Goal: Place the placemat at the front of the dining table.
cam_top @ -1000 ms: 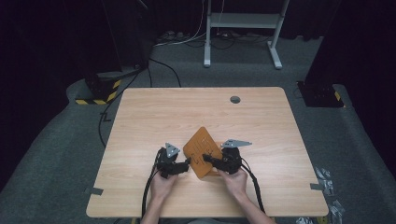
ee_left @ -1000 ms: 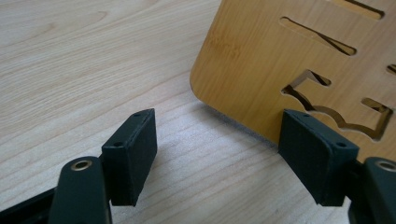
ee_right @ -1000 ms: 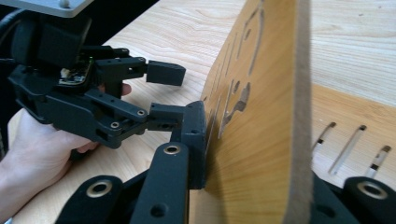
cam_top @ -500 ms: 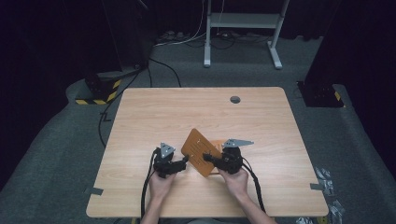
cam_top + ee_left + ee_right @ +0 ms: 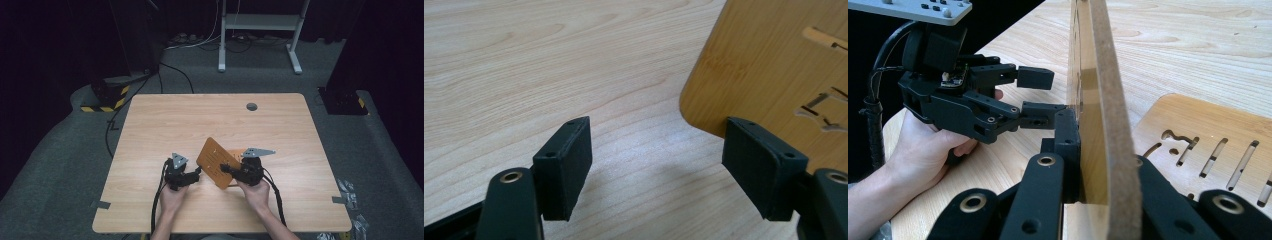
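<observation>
A: What is going on at the table (image 5: 150,130)?

B: A person has a gripper in each hand. The right gripper (image 5: 226,170) has pinched a thin wooden board (image 5: 216,161) by its edge. Its jaws have just squeezed shut on it. In the right gripper view you can see the board (image 5: 1100,100) standing up on its edge between the two black jaws.

A: Where is the board?

B: Near the person, about in the middle of the near side of the table. It is lifted and tilted, with one end up in the air.

A: Is there anything under it?

B: Yes, a second board with slots (image 5: 1208,135) lies flat on the table just right of it.

A: And the left gripper (image 5: 197,172)?

B: Its jaws stand wide open. It holds nothing. In the left gripper view the corner of the board (image 5: 769,65) sits right by one jaw, but I cannot tell if they touch.

A: So how far along is the job?

B: I think the picking up is done. Setting the board in its place is still left, and maybe the left gripper has to grab it too.
</observation>
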The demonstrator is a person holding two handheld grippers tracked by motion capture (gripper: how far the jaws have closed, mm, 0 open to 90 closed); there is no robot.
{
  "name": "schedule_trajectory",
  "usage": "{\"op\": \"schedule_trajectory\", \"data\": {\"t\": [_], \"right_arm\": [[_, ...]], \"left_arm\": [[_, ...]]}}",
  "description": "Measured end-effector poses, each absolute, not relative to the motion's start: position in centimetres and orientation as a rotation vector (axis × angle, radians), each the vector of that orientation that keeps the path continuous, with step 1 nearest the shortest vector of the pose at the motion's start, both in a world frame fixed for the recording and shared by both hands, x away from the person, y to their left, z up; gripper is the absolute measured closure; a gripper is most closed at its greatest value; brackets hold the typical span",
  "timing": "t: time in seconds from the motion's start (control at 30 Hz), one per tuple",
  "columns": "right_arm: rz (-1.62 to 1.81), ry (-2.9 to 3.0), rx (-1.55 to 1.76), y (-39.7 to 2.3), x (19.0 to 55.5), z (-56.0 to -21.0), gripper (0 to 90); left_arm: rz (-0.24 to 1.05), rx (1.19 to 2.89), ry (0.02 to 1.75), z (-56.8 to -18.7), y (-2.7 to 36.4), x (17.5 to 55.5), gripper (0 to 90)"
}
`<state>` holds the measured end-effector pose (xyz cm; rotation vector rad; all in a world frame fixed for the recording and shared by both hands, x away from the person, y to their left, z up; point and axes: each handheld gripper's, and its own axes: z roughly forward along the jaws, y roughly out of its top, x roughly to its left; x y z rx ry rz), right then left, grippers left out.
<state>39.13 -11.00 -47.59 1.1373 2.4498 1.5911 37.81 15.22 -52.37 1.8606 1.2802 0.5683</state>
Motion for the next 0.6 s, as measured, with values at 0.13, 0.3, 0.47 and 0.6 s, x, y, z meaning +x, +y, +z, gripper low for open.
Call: {"op": "schedule_trajectory", "data": {"t": [0.13, 0.3, 0.47, 0.6], "right_arm": [[1.588, 2.449, 1.133, -11.2, 39.1, -47.5, 86.4], [1.588, 2.448, 1.132, -11.6, 39.1, -47.5, 86.4], [1.585, 2.442, 1.134, -12.0, 39.1, -47.2, 86.4], [1.580, 2.440, 1.132, -12.3, 39.1, -47.0, 86.4]], "left_arm": [[0.572, 1.863, 1.286, -52.4, 15.2, 37.9, 28.6], [0.577, 1.865, 1.299, -52.5, 15.2, 37.9, 28.6], [0.576, 1.860, 1.310, -52.5, 15.2, 38.0, 28.9], [0.570, 1.860, 1.320, -52.5, 15.2, 38.0, 29.0]]}}
